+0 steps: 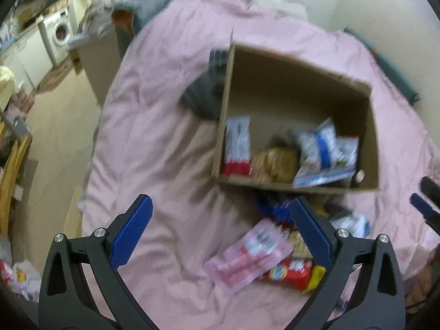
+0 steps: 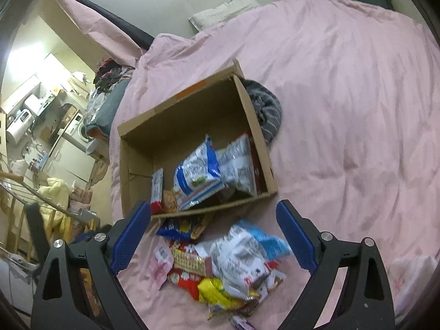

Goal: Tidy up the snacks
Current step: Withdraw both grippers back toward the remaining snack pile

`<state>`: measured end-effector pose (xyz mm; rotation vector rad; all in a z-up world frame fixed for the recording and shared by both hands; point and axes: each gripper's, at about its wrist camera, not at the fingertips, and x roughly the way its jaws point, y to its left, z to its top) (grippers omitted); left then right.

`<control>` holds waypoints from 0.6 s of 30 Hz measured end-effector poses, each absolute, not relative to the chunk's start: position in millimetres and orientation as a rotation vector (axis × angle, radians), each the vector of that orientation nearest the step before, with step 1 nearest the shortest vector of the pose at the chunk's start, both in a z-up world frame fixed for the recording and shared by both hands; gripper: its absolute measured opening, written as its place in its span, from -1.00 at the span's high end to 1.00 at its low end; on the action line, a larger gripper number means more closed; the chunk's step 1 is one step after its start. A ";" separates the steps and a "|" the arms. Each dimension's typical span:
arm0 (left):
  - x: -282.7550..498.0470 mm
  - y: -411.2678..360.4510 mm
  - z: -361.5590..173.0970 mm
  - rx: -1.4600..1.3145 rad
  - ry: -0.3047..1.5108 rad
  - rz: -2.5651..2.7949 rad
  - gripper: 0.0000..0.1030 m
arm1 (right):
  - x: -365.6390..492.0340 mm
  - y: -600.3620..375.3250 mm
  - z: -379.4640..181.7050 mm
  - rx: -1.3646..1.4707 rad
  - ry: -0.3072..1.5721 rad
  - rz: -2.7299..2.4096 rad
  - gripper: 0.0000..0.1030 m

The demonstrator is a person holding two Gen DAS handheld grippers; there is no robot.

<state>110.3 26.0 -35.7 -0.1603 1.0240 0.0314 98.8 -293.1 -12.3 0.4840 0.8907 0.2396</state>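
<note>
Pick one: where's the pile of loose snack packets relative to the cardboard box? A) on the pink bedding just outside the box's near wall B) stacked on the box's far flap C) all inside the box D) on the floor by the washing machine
A: the loose snack packets lie heaped on the pink bedding right in front of the cardboard box, which already holds a few packets.

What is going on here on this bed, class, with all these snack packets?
A person with a gripper in each hand is sorting snacks into a cardboard box on a pink bedspread. Several packets already lie in the box; a loose pile of packets waits in front of it. The left gripper and right gripper both hover open and empty above the pile.
</note>
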 end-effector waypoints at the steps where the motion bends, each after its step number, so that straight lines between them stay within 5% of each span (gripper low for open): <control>1: 109.9 28.0 -45.0 -0.187 1.062 0.033 -0.93 | 96.7 -294.7 -14.7 0.489 0.897 0.236 -0.84; 7: 118.9 9.3 -83.6 -0.102 1.284 -0.158 -0.93 | 93.1 -299.5 -31.9 0.483 0.953 0.232 -0.84; 18: 110.3 -35.9 -134.1 0.341 1.387 -0.440 -0.93 | 84.9 -294.7 -46.4 0.386 1.010 0.261 -0.84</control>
